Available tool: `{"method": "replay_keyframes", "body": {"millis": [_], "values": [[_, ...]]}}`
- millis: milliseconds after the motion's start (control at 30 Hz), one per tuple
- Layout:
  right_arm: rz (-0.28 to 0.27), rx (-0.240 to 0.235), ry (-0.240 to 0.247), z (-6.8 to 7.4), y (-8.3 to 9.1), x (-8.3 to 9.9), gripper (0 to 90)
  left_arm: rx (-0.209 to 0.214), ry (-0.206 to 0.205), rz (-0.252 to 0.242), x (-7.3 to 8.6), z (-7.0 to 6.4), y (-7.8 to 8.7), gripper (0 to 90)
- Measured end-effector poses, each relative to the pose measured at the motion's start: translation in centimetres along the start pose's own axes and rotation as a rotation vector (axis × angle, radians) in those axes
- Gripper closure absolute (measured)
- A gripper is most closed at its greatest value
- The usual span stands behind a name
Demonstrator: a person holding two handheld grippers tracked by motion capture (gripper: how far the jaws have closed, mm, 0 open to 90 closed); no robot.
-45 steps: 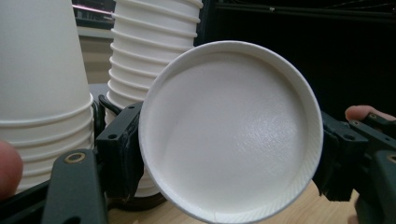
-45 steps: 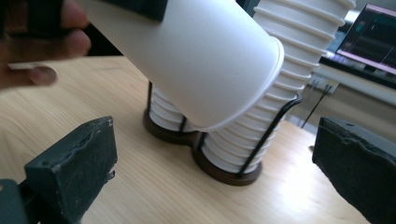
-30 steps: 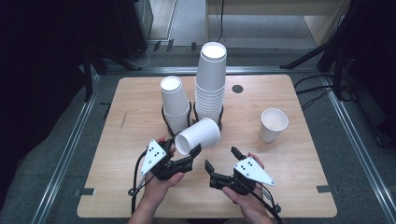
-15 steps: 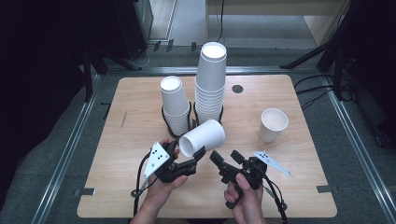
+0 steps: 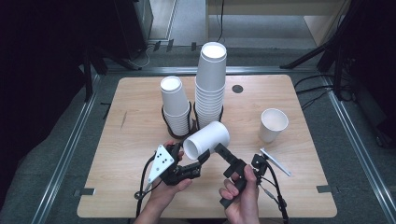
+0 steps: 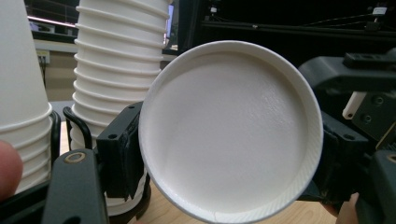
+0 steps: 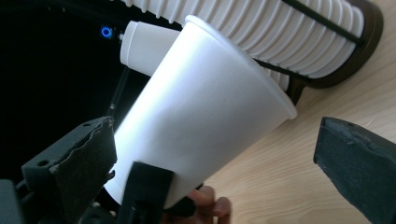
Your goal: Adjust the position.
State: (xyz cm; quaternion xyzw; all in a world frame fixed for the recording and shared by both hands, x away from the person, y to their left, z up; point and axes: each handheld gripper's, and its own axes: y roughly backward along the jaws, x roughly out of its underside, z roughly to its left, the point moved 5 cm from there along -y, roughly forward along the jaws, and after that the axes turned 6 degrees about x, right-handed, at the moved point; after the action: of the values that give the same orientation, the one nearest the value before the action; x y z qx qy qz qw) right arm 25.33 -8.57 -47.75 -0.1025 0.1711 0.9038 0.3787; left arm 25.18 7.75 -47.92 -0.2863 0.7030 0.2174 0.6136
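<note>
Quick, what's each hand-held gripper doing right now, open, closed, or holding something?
Left hand-held gripper: shut on the tipped paper cup.
Right hand-held gripper: open, jaws either side of that cup, not clamping it.

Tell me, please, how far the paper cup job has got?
Done: one white paper cup stands alone at the table's right. In hand: the left gripper grips a second, tilted white cup; the right gripper, open, reaches for it. Left: two holder stacks look full.
</note>
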Motion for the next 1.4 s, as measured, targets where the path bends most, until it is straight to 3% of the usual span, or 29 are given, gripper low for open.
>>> {"method": "replay_keyframes", "body": {"millis": [200, 433, 767, 1400], "values": [[0.033, -0.024, -0.17, 0.1, -0.4, 0.0, 0.0, 0.013, -0.003, -0.003, 0.2, -0.5, -0.2, 24.6], [0.057, -0.04, -0.306, -0.3, -0.9, 0.1, 0.0, 0.024, -0.012, 0.002, 0.4, -0.9, -0.4, 24.7], [0.074, -0.052, -0.409, -0.8, -1.7, -0.5, 0.0, 0.048, -0.028, 0.01, 0.7, -1.8, -0.8, 24.7], [0.077, -0.083, -0.512, -1.8, -3.1, -1.6, 4.6, 0.064, -0.049, 0.017, 1.1, -2.5, -1.0, 24.7]]}}
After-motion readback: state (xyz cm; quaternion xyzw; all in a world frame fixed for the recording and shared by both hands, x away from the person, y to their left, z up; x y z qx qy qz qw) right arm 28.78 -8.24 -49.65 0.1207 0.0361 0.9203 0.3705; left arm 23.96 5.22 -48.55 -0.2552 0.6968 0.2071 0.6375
